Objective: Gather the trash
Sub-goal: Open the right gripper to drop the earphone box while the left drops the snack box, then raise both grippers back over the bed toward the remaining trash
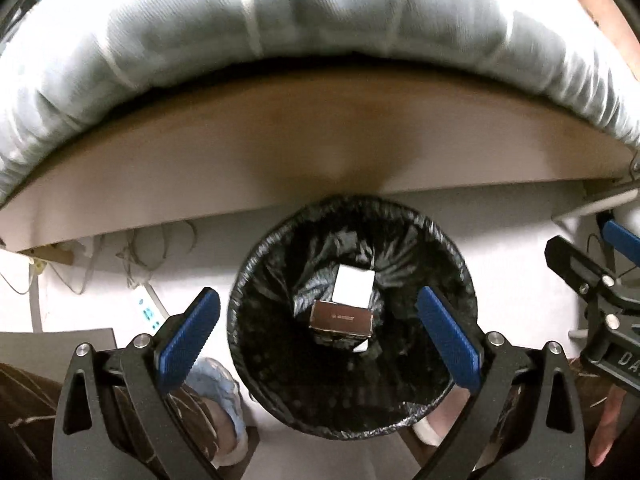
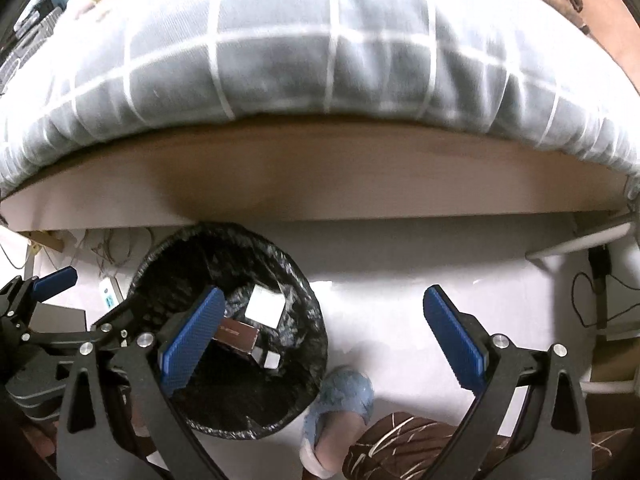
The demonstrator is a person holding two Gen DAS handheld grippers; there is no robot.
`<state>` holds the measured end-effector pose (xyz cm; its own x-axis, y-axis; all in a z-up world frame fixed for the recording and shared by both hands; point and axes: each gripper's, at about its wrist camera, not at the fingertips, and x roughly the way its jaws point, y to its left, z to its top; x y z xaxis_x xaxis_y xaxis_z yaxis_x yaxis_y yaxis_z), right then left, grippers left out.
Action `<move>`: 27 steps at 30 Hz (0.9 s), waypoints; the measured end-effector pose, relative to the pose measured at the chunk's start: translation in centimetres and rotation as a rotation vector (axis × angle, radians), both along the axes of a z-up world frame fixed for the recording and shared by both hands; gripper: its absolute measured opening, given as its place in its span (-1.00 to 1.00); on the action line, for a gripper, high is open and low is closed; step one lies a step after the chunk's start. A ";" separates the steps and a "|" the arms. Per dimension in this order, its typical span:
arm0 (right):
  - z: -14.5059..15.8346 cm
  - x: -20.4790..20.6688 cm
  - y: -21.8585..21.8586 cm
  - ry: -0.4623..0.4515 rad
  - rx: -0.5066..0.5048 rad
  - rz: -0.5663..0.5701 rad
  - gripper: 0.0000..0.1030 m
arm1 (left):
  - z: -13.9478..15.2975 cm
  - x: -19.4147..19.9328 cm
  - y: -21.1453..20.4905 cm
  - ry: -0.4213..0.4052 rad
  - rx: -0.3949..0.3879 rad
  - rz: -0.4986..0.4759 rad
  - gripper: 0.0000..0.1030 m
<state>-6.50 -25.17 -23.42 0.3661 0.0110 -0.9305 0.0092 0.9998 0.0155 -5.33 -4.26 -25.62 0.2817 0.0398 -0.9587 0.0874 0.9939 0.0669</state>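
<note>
We hold our left tongs (image 1: 318, 334) wide open and empty right above the trash bin (image 1: 460, 276), which stands on the pale floor (image 2: 400, 312) against the wooden side rail of the bed (image 1: 280, 152). The bin is lined with a black bag, and at its bottom we see the trash — a white box (image 1: 354, 284) and, touching its near edge, a brown box (image 1: 342, 317); a small pale scrap beside them is too unclear for us to name. Our right tongs (image 2: 332, 336) are spread wide too, gripping nothing — the left pad over the bin's rim, the right pad over bare floor. A grey checked quilt (image 2: 280, 52) overhangs the bed's edge. A foot in a blue slipper (image 2: 344, 396) stands just beside the bin.
</note>
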 end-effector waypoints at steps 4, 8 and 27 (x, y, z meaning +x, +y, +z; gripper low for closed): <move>1.6 0.1 0.3 -0.036 -0.002 0.005 0.86 | 2.2 0.2 0.0 -0.069 0.004 -0.002 0.89; 4.3 0.0 0.7 -0.105 -0.013 0.016 0.86 | 4.2 0.2 -0.1 -0.117 -0.013 -0.002 0.89; 13.1 -0.7 0.0 -0.331 0.031 -0.040 0.86 | 13.6 -0.6 0.0 -0.326 -0.052 0.005 0.89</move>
